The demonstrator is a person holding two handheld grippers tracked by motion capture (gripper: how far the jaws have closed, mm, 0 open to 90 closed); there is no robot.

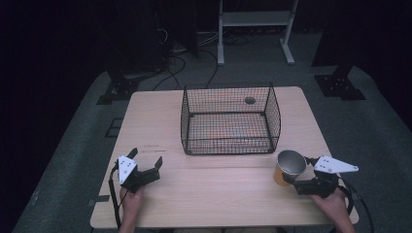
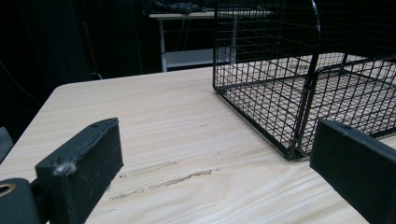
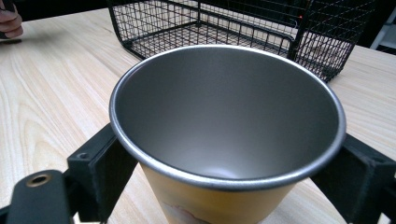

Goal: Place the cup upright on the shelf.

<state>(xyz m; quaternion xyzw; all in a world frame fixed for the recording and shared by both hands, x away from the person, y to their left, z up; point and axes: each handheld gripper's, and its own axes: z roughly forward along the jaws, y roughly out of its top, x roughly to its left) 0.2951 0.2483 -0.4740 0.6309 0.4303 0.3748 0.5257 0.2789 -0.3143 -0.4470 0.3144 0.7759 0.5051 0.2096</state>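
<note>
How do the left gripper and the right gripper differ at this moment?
The right gripper is shut on the cup; the left gripper is open with nothing between its jaws. The right one is near the basket's right front corner, the left one off its left front corner. Both are hand-held over the table.

The left gripper (image 1: 145, 167) is held low at the near left by the left hand (image 1: 131, 201), its fingers (image 2: 81, 168) spread wide apart with nothing between them. The right gripper (image 1: 297, 180) is held at the near right by the right hand (image 1: 333, 201), its fingers (image 3: 100, 168) closed against both sides of a load.
</note>
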